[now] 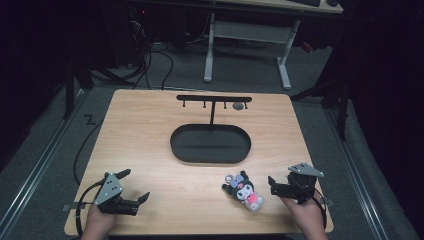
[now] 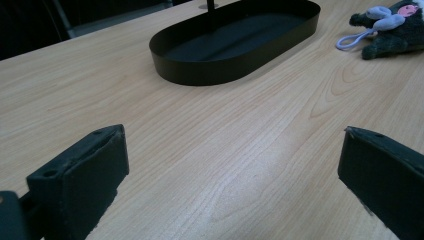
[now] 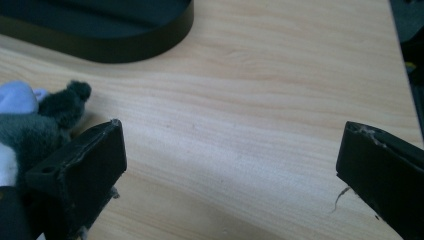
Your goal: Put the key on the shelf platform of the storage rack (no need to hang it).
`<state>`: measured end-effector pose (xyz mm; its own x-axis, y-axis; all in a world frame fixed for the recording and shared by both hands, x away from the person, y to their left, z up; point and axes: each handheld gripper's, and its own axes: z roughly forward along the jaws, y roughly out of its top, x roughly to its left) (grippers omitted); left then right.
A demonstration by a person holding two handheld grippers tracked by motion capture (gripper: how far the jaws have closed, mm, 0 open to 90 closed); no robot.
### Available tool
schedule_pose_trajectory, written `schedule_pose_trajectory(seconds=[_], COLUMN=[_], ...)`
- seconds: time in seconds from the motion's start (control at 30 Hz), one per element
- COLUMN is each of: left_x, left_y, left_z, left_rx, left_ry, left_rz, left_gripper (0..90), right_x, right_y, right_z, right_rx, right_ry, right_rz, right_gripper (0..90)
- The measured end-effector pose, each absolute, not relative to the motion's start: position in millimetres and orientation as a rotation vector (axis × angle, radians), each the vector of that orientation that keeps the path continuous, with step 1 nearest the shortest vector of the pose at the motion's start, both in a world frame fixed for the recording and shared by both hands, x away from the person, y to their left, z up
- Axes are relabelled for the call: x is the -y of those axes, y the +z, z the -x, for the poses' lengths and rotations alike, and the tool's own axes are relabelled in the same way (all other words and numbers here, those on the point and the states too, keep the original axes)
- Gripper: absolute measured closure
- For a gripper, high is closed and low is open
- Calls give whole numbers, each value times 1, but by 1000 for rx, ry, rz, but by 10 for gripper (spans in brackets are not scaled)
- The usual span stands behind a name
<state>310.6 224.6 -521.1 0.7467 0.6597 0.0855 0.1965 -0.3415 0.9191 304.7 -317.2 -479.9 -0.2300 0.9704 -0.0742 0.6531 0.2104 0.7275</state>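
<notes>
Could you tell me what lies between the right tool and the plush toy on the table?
Nothing: in the high view only a short strip of bare table separates the right tool from the plush toy.

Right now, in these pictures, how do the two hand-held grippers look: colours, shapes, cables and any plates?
Both are black. The left gripper and the right gripper each carry a grey three-cornered plate with small holes on top, and a black cable loops from each toward the table edge. In the gripper views the jaws are thick, flat black blocks; the right gripper's pads look worn, with frayed edges. No sleeves are visible.
</notes>
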Motion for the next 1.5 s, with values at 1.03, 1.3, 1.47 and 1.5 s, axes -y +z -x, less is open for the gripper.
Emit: schedule_pose_trajectory(seconds=[1.03, 1.3, 1.47, 1.5], left_x=[-226, -226, -226, -225], left_y=[-524, -523, -522, -522], left_z=[-310, -310, -310, -310], left_rx=[-657, -652, -639, -635], left_ry=[563, 557, 558, 558], left_rz=[-1925, -1904, -1903, -1904], left_gripper=[5, 5, 5, 5], right_x=[322, 320, 316, 315], right_y=[-462, -461, -459, -459], right_z=[-330, -333, -335, -335], right_rx=[-2291, -2360, -2396, -2407], right_ry=[430, 334, 294, 294], right_rz=[-1636, -1599, -1584, -1568], right_gripper=[27, 32, 54, 62])
